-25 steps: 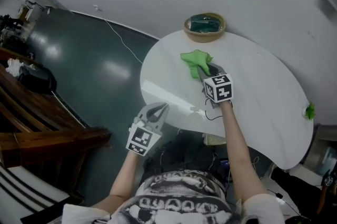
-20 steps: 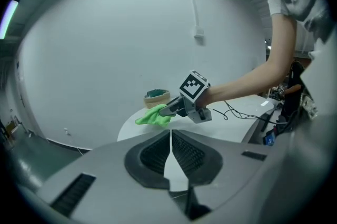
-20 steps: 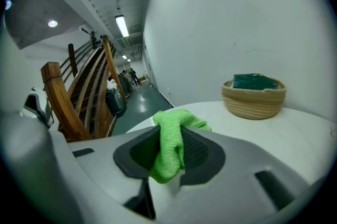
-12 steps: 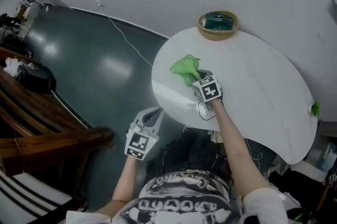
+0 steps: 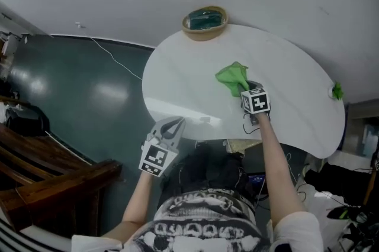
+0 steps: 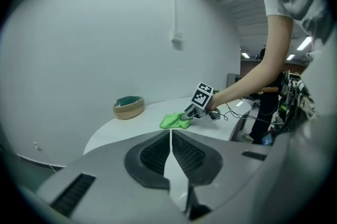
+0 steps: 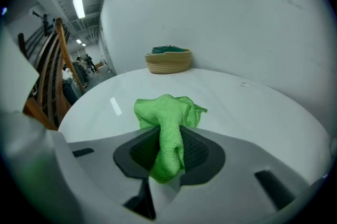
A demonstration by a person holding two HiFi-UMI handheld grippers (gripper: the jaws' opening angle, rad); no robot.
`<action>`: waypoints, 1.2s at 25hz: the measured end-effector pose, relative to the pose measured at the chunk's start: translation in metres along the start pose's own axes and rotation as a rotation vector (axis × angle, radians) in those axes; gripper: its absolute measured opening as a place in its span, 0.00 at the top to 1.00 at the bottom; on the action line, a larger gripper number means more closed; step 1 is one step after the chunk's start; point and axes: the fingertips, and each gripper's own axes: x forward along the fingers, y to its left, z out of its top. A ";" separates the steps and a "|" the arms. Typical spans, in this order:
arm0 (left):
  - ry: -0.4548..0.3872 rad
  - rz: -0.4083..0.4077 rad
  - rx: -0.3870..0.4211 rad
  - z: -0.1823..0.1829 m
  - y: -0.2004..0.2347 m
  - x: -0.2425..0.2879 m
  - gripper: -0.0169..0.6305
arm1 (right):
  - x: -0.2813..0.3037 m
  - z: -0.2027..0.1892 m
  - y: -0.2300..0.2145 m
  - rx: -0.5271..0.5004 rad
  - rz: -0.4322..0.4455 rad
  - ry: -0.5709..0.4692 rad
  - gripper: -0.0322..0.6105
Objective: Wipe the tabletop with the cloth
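Count: 1 desk (image 5: 177,76), 1 basket (image 5: 205,21), 1 green cloth (image 5: 233,76), 2 grippers. Right gripper (image 5: 244,89) clamps the cloth, which lies on the desk nearer than the basket and to its right. Left gripper (image 5: 172,126) has jaws together and empty, well short of the basket, off the desk. Half a second ago the cloth lay left of the basket

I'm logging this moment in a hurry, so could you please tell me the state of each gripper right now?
Left gripper: shut, holding nothing.
Right gripper: shut on the green cloth.
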 end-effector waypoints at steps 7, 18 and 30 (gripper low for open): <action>-0.017 -0.118 0.073 0.039 -0.068 0.056 0.95 | -0.092 -0.093 -0.139 0.158 -0.178 0.049 0.80; -0.026 -0.183 0.058 0.085 -0.221 0.141 0.95 | -0.246 -0.263 -0.338 0.380 -0.390 0.077 0.80; -0.021 -0.260 0.115 0.111 -0.328 0.192 0.95 | -0.363 -0.398 -0.450 0.557 -0.575 0.109 0.80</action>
